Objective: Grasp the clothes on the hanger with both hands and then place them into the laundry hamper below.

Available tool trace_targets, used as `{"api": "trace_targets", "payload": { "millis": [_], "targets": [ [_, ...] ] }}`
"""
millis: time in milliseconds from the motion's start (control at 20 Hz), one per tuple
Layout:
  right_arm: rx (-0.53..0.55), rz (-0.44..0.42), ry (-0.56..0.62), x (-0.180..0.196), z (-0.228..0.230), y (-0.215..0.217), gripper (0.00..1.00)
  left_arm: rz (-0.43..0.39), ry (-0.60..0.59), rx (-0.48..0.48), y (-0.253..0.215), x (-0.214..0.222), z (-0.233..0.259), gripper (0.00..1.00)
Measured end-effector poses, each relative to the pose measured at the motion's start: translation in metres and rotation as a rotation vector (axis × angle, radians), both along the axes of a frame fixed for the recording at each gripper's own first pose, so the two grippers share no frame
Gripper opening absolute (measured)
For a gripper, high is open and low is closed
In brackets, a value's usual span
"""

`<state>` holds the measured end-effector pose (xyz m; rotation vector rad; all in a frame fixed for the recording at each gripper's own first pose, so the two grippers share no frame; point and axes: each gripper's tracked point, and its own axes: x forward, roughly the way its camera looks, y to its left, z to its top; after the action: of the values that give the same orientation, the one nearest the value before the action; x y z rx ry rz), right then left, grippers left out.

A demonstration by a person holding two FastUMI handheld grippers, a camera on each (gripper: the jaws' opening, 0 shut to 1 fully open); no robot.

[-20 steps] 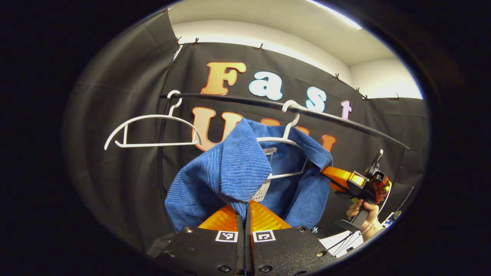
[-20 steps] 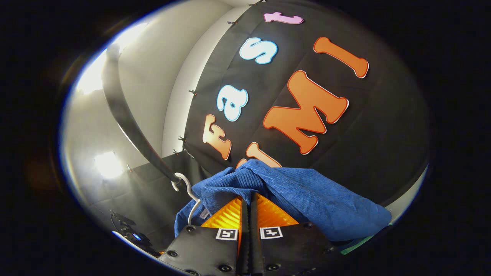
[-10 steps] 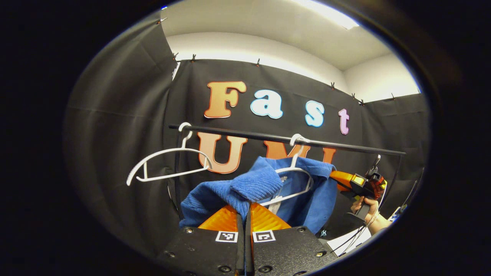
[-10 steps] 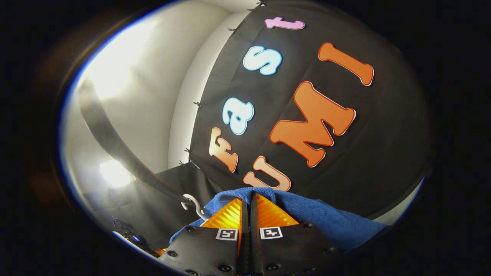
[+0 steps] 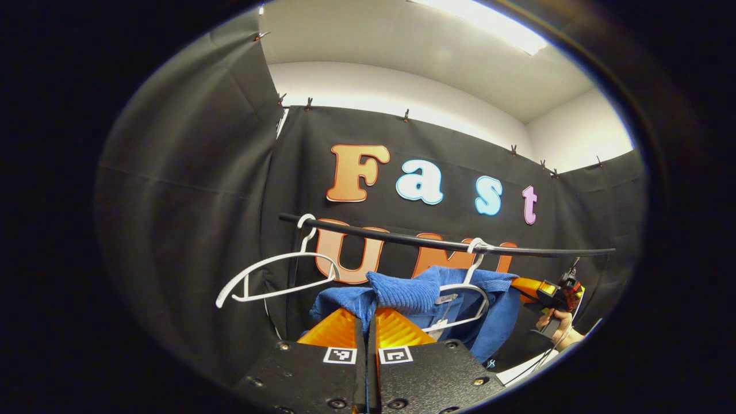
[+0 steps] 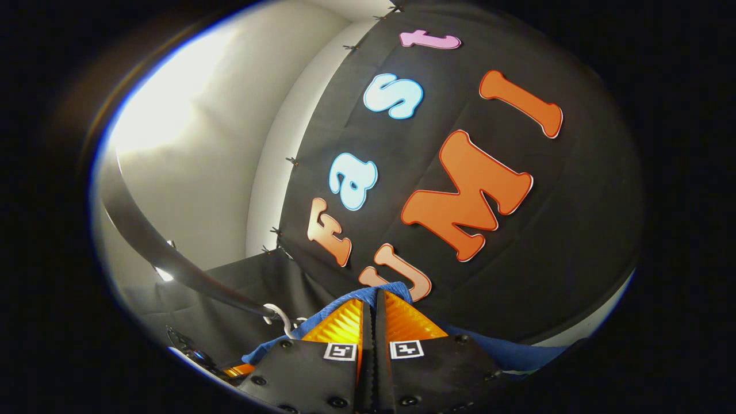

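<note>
Garment: a blue ribbed knit garment point(image 5: 402, 292) hangs bunched just under the black rail, draped about a white plastic hanger; a pale tag dangles inside its neck opening. In the right gripper view a fold of the same blue cloth point(image 6: 351, 298) bulges over the fingertips and trails off to the lower right.
Garment's hanger: the thin white plastic hanger point(image 5: 467, 293) shows its hook over the rail and its lower bar tilted, exposed inside the garment's opening.
Left gripper: the left gripper point(image 5: 371, 318) has its two fingers pressed together with a ridge of the blue knit pinched between them at the tips.
Right gripper: the right gripper point(image 6: 374, 301) likewise has both fingers clenched, blue cloth caught at the tips and spilling to either side. From the left gripper view it sits at the garment's far end point(image 5: 520, 284), nose buried in the fabric.
Hand: a person's hand point(image 5: 555, 319) grips the handle below that gripper, a thin cable running down from it.
Rail: a slim black metal rail point(image 5: 402, 238) crosses in front of the booth's black cloth wall; in the right gripper view it sweeps in as a dark blurred bar point(image 6: 144, 241) ending at a white hook.
Spare hanger: a second, bare white plastic hanger point(image 5: 276, 276) hangs tilted on the rail, beside the garment and apart from it.
Ceiling: a bright strip light point(image 5: 489, 23) overhead.
</note>
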<state>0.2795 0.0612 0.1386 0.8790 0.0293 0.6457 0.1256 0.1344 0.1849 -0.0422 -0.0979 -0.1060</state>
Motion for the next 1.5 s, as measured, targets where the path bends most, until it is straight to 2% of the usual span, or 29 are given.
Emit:
{"api": "trace_targets", "payload": {
  "millis": [250,400,650,1050,1250,1350,1400,1500],
  "targets": [
    [-0.029,-0.026,-0.031,0.011,0.010,-0.001,0.07,-0.036,0.003,0.020,0.017,0.021,0.015,0.00],
    [-0.048,-0.032,-0.032,0.018,0.008,0.002,0.07,-0.067,0.043,-0.037,0.030,0.041,0.012,0.01],
    [-0.056,-0.043,0.002,0.030,-0.005,-0.001,0.07,-0.084,0.136,-0.006,0.042,0.064,-0.019,0.01],
    [-0.062,-0.070,0.153,0.058,-0.052,-0.007,0.07,-0.106,0.236,-0.031,0.040,0.093,-0.066,0.01],
    [-0.043,-0.072,0.206,0.067,-0.067,-0.005,0.08,-0.115,0.267,-0.074,0.041,0.100,-0.085,0.01],
    [-0.065,-0.081,0.231,0.071,-0.080,-0.006,0.07,-0.112,0.300,-0.086,0.041,0.102,-0.099,0.01],
    [-0.069,-0.088,0.248,0.071,-0.083,-0.008,0.08,-0.080,0.332,-0.071,0.047,0.105,-0.112,0.01],
    [-0.110,-0.110,0.300,0.077,-0.105,-0.014,0.07,-0.089,0.382,-0.067,0.044,0.101,-0.137,0.01]
  ]
}}
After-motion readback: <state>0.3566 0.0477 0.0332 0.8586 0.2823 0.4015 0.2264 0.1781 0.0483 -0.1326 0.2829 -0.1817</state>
